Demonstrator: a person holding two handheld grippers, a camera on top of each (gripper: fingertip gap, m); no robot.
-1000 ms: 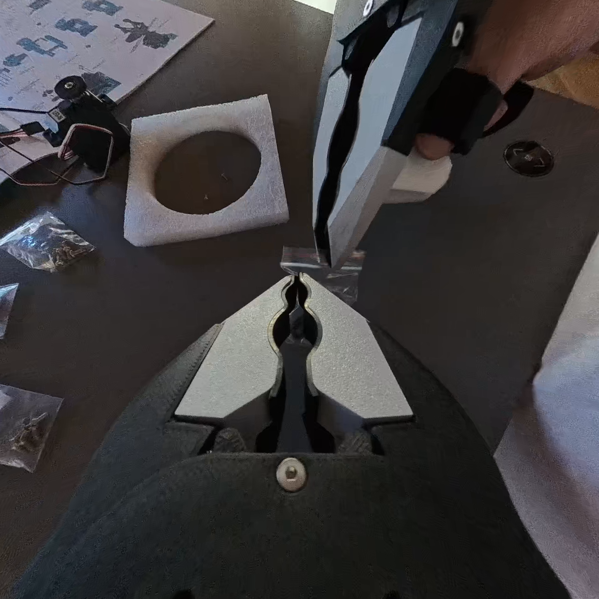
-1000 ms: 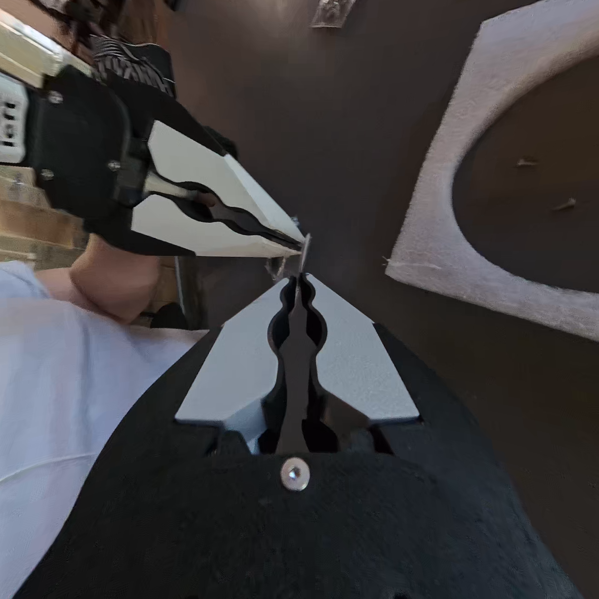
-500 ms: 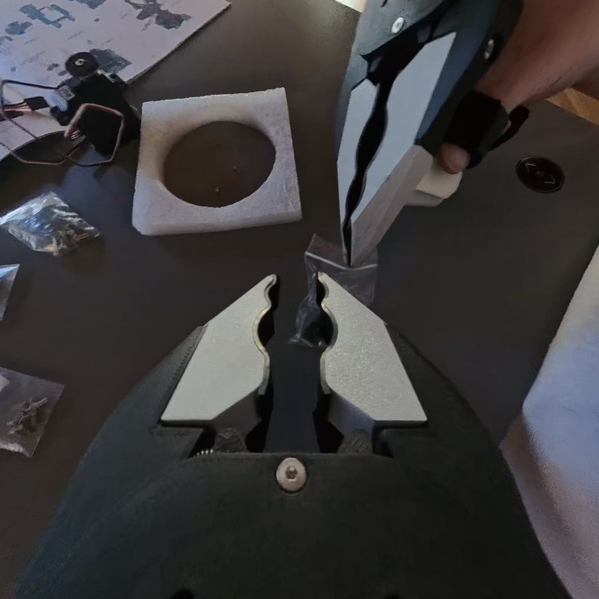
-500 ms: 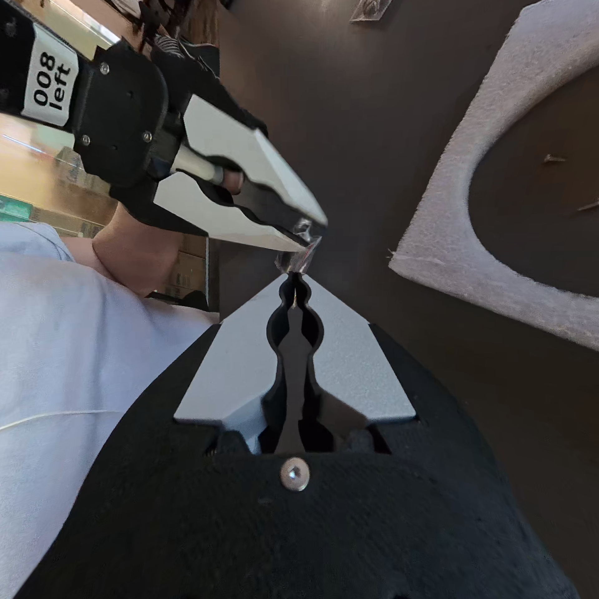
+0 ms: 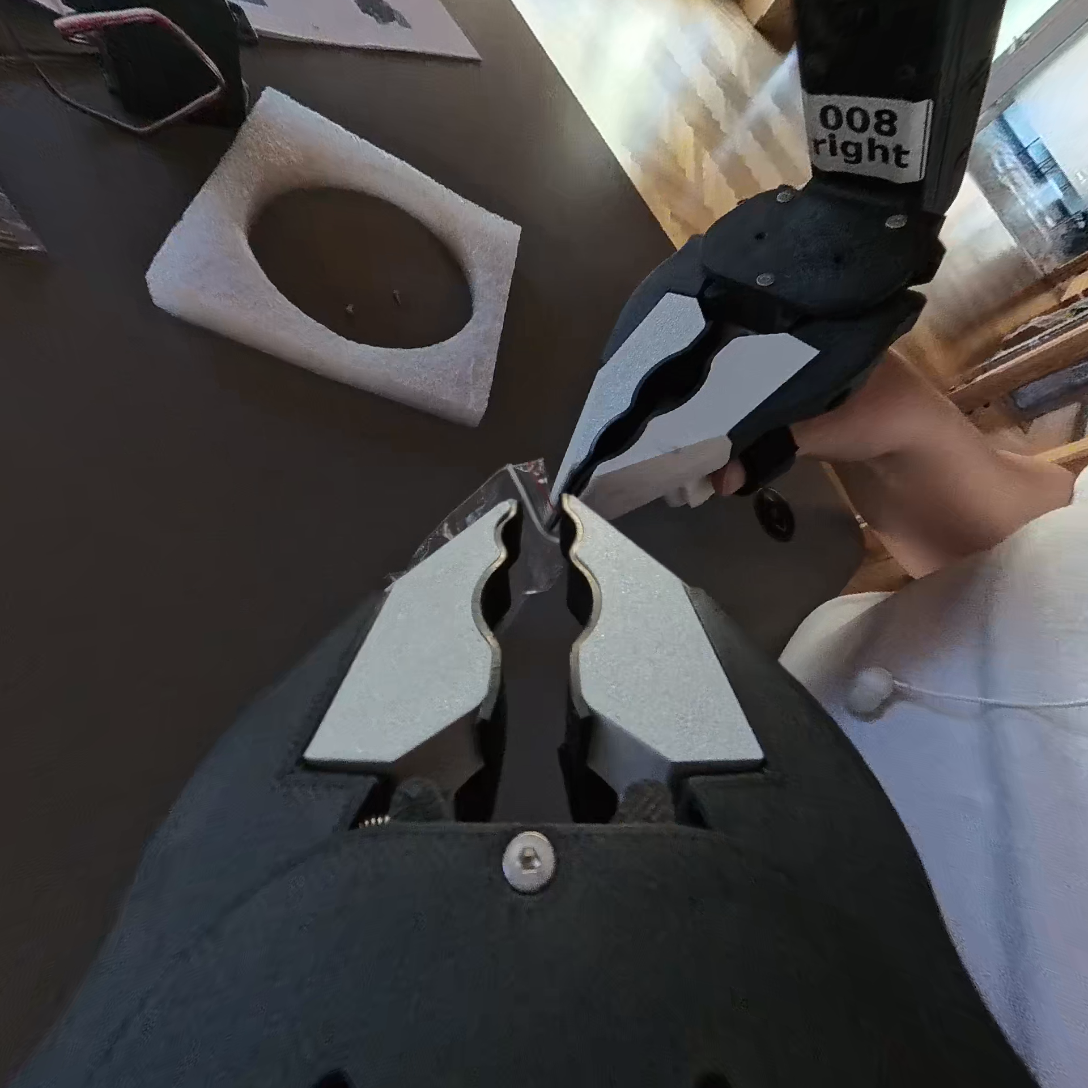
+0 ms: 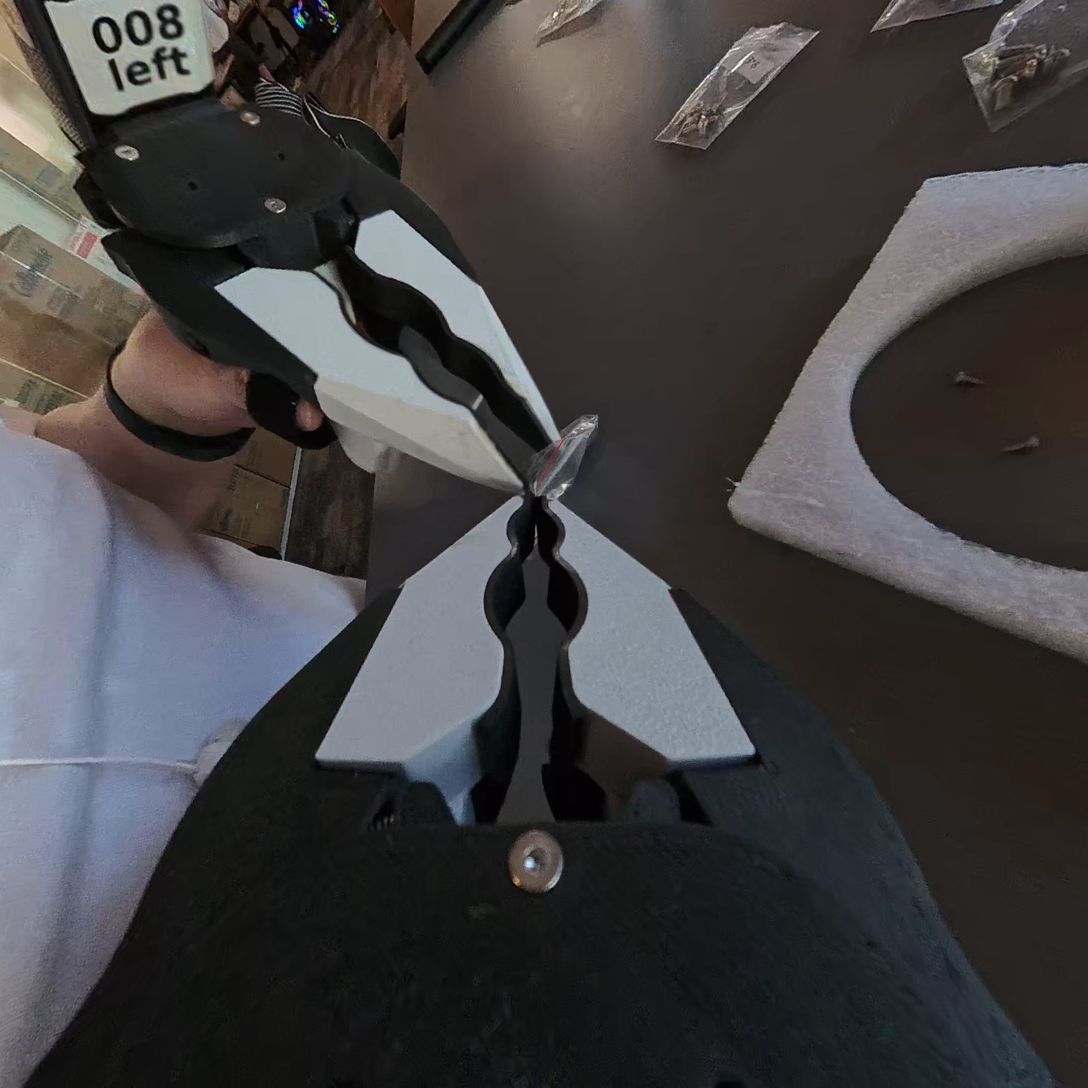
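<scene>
Both tongs tilted up since earlier; left tongs [image 5: 540, 506] reopened narrow, straddling bag [image 5: 518, 530]. My right tongs [image 6: 534, 500] pinch bag top, keeping it off table [image 5: 176, 530], near foam [image 5: 329, 353].

A foam frame [image 5: 329, 306] is lying on the table [image 5: 147, 471], with two small screws [image 5: 374, 287] sitting inside its round opening. Beyond it, toward the far table edge, a wired part [image 5: 159, 70] is lying beside a paper sheet [image 5: 365, 23]. Small bags [image 6: 730, 82] are lying near another edge.

light: daylight from windows | blur: background smeared | edges: fisheye-warped | foreground: sharp
</scene>
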